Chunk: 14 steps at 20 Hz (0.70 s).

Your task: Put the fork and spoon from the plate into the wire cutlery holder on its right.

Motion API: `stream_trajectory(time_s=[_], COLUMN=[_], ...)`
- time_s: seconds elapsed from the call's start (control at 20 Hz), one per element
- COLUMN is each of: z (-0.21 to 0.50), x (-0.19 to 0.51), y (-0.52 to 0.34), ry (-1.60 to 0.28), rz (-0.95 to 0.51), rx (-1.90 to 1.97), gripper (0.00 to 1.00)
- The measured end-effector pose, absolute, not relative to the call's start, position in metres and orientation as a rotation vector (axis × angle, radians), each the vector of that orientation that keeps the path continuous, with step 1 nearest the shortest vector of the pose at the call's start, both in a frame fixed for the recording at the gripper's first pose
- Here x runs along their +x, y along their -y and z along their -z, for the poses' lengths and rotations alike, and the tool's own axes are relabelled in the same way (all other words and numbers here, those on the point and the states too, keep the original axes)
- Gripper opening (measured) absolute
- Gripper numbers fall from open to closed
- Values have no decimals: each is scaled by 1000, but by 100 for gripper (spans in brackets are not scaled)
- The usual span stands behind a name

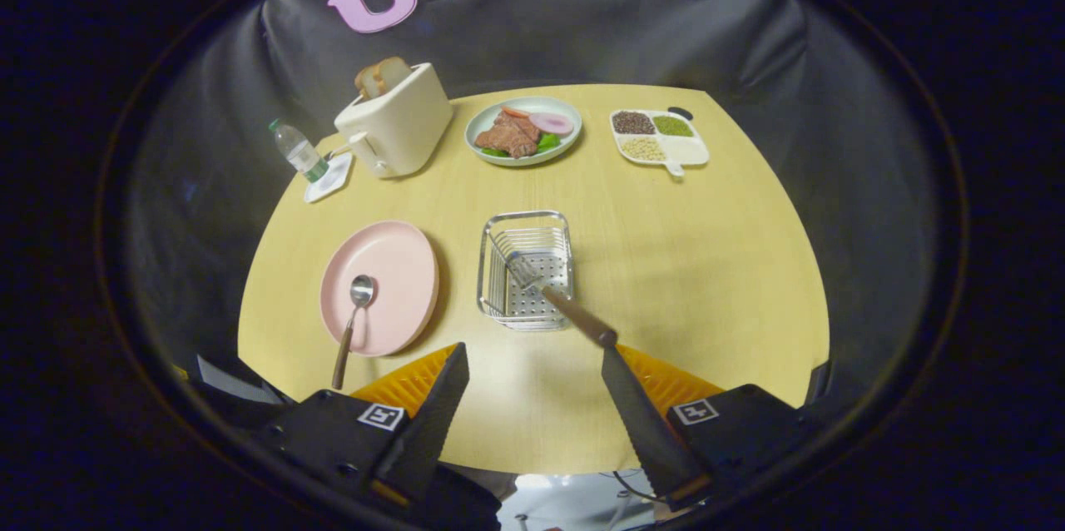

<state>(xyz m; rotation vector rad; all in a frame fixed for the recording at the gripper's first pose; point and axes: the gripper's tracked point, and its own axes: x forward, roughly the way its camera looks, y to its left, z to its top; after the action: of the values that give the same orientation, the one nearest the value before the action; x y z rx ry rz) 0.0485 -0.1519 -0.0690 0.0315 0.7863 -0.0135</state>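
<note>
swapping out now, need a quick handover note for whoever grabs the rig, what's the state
Gripper: fingers wide open, holding nothing.
Fork: tines in the wire cutlery holder, handle leaning out over the near rim, its end by the right finger's tip.
Spoon: on the pink plate, left of the holder, handle over the near edge.
Done: fork delivered.
Left: pick up the spoon and put it in the holder.

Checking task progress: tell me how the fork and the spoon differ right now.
The fork rests in the wire cutlery holder, tines inside, handle leaning out over its rim toward the open gripper. The spoon lies flat on the pink plate, handle overhanging the edge. Both have brown handles.
</note>
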Motion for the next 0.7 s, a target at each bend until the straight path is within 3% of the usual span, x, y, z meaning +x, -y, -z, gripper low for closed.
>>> stream_trajectory(time_s=[0.7], z=[42], x=[37], y=[128], ry=[-567], rz=[45], rx=[34], gripper=[100])
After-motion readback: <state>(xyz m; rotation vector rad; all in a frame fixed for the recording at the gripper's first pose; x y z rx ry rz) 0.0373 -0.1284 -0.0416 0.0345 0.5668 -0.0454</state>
